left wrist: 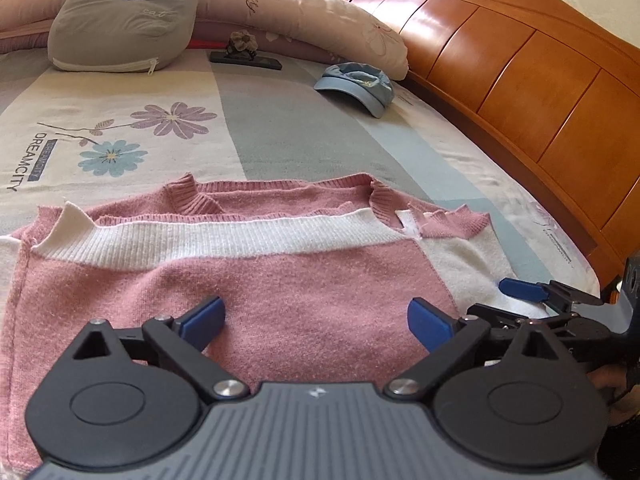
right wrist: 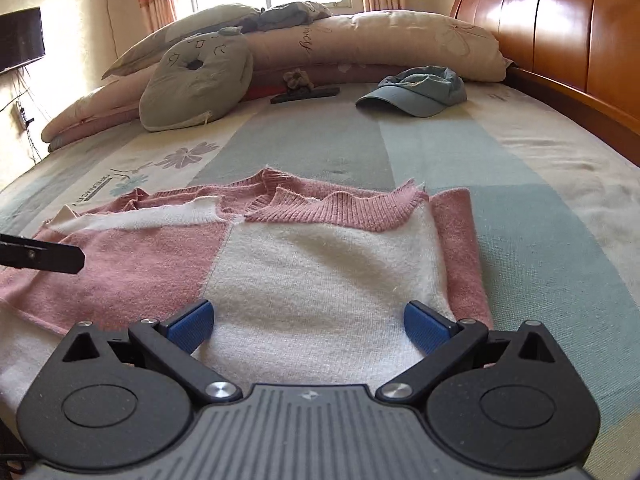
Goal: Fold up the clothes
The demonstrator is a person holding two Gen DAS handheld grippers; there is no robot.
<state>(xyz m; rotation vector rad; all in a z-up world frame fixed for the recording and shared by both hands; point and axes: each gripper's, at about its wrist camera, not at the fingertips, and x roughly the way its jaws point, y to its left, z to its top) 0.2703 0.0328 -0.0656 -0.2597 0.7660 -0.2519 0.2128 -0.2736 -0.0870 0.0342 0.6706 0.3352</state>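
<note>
Left gripper (left wrist: 315, 318) nearest the lens, jaws spread wide, nothing between the blue pads, hovering just over pink knit. Right gripper (right wrist: 307, 326) likewise spread apart and empty, above the white panel. Bed (right wrist: 540, 200) with striped floral sheet carries everything; wooden headboard (left wrist: 520, 64) along its far right edge. Pink-and-white sweater (left wrist: 280, 264) lies folded flat on the near part of the sheet, ribbed hem and collar turned toward the pillows. Long pink pillow (right wrist: 400, 40) at the far side, grey cat cushion (left wrist: 124, 16) leaning on it. Blue cap (right wrist: 416, 90) rests on the sheet, well apart from the sweater.
</note>
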